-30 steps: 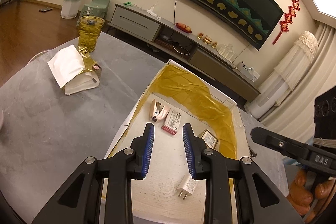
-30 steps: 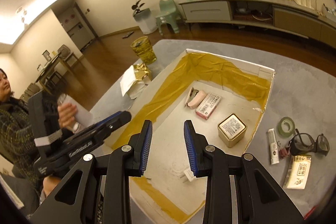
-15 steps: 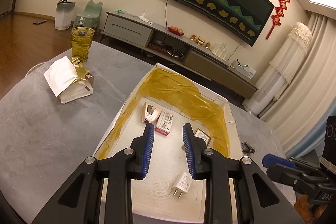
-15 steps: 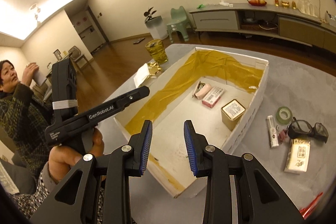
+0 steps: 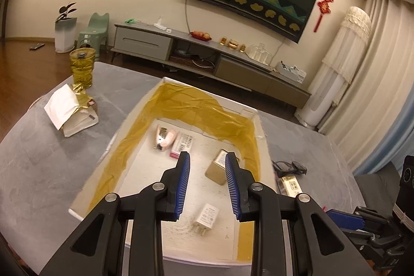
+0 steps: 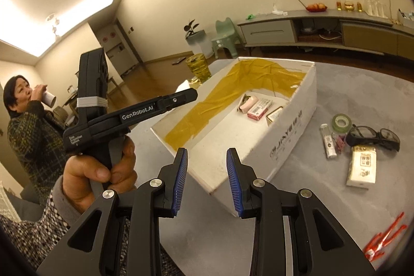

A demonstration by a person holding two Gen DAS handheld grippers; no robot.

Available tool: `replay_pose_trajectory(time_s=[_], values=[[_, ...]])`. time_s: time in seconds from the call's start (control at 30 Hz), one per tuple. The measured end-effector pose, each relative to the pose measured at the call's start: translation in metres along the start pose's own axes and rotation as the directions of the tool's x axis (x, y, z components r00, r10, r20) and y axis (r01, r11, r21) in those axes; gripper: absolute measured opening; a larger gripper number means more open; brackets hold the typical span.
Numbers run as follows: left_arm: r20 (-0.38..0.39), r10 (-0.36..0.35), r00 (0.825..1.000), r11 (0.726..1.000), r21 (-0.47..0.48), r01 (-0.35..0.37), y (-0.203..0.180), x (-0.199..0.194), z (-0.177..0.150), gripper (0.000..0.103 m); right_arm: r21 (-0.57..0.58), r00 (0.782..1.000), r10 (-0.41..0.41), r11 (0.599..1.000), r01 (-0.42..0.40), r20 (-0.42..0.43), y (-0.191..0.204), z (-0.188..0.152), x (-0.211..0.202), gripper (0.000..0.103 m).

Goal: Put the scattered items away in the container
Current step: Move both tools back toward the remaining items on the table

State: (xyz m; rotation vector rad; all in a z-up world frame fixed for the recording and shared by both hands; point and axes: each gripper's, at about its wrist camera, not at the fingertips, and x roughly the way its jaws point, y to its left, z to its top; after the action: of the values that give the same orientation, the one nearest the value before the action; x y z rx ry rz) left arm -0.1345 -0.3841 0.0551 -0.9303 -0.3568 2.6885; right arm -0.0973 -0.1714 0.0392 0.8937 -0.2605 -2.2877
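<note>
Sitting on the grey table (image 6: 357,95), the white box (image 6: 292,128) (yellow tape along its inner walls) holds a pink stapler (image 5: 163,138), a red-and-white packet (image 5: 182,145), a small tin (image 5: 219,167) and a white charger plug (image 5: 206,219). Scattered just right of the box: tape roll (image 6: 341,122), glasses (image 6: 375,137), white tube (image 6: 328,141), tissue pack (image 6: 362,168); red pliers (image 6: 385,241) lie nearer the table edge. Left gripper (image 5: 207,162) hangs over the box, fingers apart, empty. Right gripper (image 6: 206,155) hovers at the box's near corner, fingers likewise apart, empty.

White box (image 5: 264,144) with yellow lining (image 5: 196,105), grey table (image 5: 51,159)
</note>
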Motion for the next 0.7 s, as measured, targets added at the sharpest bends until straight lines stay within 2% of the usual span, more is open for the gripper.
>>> replay_pose_trajectory(time_s=[0.2,0.43,0.7], values=[[-0.055,-0.014,0.998,0.994,0.106,0.02,-0.044,0.012,-0.016,0.03,0.015,1.0,-0.029,0.999,0.029,-0.002,-0.019,-0.021,-0.013,0.033],[-0.116,-0.029,0.993,0.975,0.214,0.054,-0.095,0.027,-0.04,0.03,0.011,0.995,-0.102,0.995,0.102,-0.011,-0.035,-0.033,-0.034,0.034],[-0.158,-0.025,0.987,0.961,0.27,0.067,-0.133,0.045,-0.054,0.03,0.006,0.979,-0.205,0.979,0.205,-0.003,-0.047,-0.039,-0.056,0.034]])
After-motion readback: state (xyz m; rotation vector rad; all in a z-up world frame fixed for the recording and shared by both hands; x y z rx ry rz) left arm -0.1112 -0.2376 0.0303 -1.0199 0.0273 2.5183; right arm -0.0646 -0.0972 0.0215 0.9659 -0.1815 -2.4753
